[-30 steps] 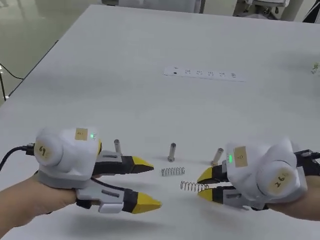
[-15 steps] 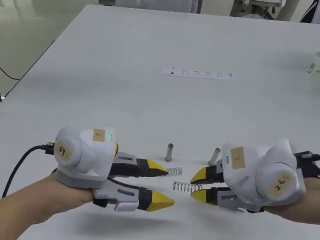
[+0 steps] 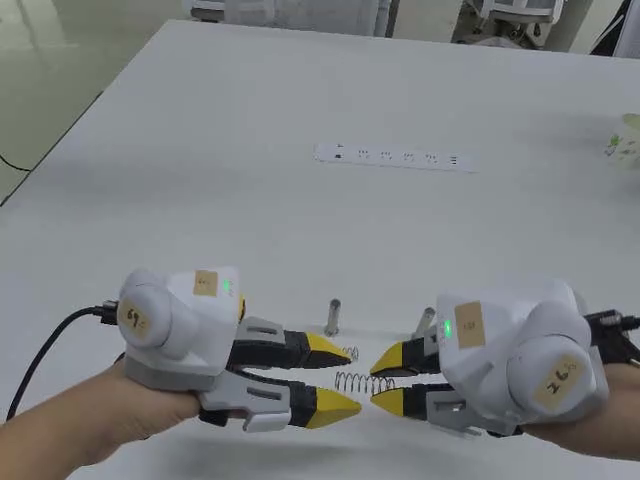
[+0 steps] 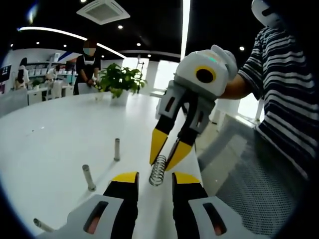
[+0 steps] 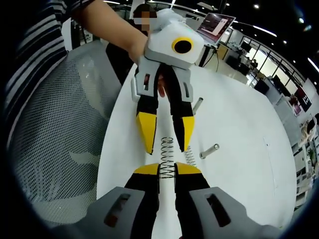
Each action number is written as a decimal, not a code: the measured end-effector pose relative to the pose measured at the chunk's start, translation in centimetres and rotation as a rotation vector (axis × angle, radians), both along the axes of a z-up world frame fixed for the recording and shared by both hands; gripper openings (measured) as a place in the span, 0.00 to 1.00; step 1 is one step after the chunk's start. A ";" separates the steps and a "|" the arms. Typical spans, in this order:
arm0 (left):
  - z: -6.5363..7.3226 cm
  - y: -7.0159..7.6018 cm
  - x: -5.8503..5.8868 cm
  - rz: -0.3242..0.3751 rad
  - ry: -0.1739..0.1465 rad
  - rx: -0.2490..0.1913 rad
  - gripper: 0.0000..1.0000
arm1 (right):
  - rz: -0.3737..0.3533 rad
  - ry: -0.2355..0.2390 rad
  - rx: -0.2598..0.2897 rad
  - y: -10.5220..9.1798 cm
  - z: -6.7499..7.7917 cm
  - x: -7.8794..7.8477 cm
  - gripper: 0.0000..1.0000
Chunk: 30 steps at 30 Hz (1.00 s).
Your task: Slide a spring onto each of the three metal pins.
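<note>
Fingertips (image 5: 146, 170) of the right gripper (image 3: 378, 384) pinch a spring (image 3: 362, 382) at lower centre; left gripper (image 3: 350, 379) spread around it. Second spring (image 3: 348, 352) lies beside; pins (image 3: 333, 314) all look bare, three to go

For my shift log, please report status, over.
Right gripper shut on thin metal coil spring; left gripper open, tips around its far end. Short silver metal pins bare. Second coil spring loose on white table near pins, not blocking.

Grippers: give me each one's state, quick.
Left gripper: open, holding nothing.
Right gripper: jaws shut on one end of a spring.
</note>
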<state>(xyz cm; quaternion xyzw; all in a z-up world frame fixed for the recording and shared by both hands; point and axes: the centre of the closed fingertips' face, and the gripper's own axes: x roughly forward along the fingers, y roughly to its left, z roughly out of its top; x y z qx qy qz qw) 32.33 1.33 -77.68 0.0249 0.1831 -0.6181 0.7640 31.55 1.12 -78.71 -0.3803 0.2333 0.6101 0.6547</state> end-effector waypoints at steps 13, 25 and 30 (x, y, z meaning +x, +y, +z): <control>0.3 -0.4 -0.1 -0.011 -0.017 -0.010 0.05 | -0.002 -0.002 0.010 0.1 0.5 0.0 0.07; -0.1 -0.6 -0.7 -0.066 0.007 -0.014 0.03 | -0.006 0.016 0.013 -0.1 -0.1 -0.5 0.08; -0.3 -0.6 -1.0 -0.085 0.009 -0.004 0.02 | -0.007 0.024 0.013 -0.1 -0.3 -0.7 0.08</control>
